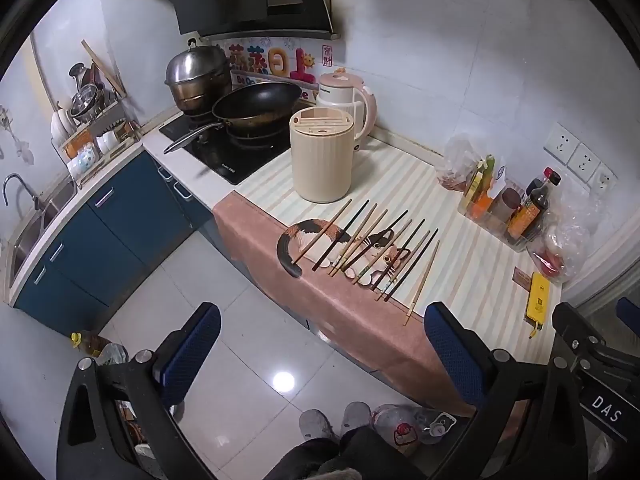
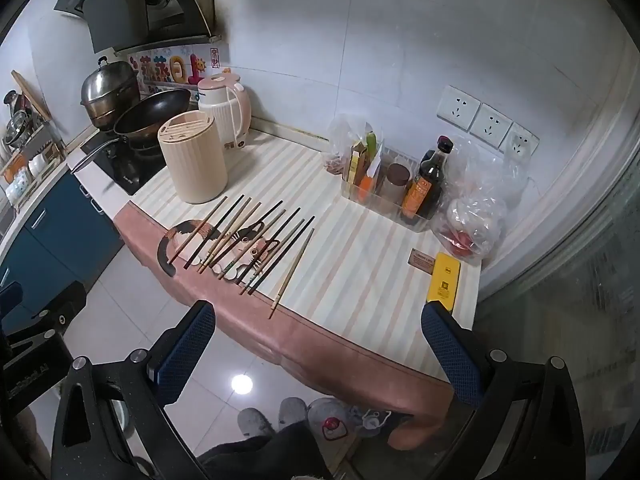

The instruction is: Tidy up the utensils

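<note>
Several chopsticks [image 1: 368, 246], wooden and dark, lie side by side on the striped counter cloth near its front edge; they also show in the right wrist view [image 2: 244, 240]. A beige cylindrical utensil holder [image 1: 322, 156] with a slotted lid stands upright just behind them, also in the right wrist view [image 2: 194, 158]. My left gripper [image 1: 322, 344] is open and empty, held off the counter's front edge over the floor. My right gripper [image 2: 318, 344] is open and empty, in front of the counter edge to the right of the chopsticks.
A pink kettle [image 1: 352, 98], a wok [image 1: 256, 104] and a steel pot [image 1: 198, 76] on the hob stand behind the holder. A tray of sauce bottles [image 2: 404, 188], plastic bags [image 2: 476, 208] and a yellow box [image 2: 442, 280] sit at the right. A sink [image 1: 28, 220] lies far left.
</note>
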Demonstrator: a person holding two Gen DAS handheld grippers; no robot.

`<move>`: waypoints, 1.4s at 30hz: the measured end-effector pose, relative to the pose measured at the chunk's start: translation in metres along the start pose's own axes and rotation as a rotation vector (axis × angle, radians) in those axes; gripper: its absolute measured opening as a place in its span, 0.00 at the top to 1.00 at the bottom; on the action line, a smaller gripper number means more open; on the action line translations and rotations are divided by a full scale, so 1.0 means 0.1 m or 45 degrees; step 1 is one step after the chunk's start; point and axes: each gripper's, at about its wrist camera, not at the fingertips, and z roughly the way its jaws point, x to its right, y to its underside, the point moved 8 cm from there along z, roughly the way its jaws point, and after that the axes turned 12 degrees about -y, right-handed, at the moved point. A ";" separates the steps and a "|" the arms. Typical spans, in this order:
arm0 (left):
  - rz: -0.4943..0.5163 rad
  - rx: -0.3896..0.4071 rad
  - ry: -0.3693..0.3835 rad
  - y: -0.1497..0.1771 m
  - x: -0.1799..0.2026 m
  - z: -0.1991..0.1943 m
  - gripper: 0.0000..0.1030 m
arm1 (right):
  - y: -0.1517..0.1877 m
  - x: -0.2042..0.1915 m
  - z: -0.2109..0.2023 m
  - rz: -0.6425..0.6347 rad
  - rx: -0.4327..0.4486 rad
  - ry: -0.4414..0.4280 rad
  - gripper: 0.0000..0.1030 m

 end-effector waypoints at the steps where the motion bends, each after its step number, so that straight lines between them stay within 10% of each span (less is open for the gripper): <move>1: -0.001 0.000 0.002 0.00 0.00 0.00 0.00 | 0.00 0.00 0.00 0.001 -0.001 0.001 0.00; 42: -0.002 0.053 0.007 -0.09 0.02 -0.22 0.00 | -0.06 0.00 -0.18 0.002 0.065 -0.004 0.00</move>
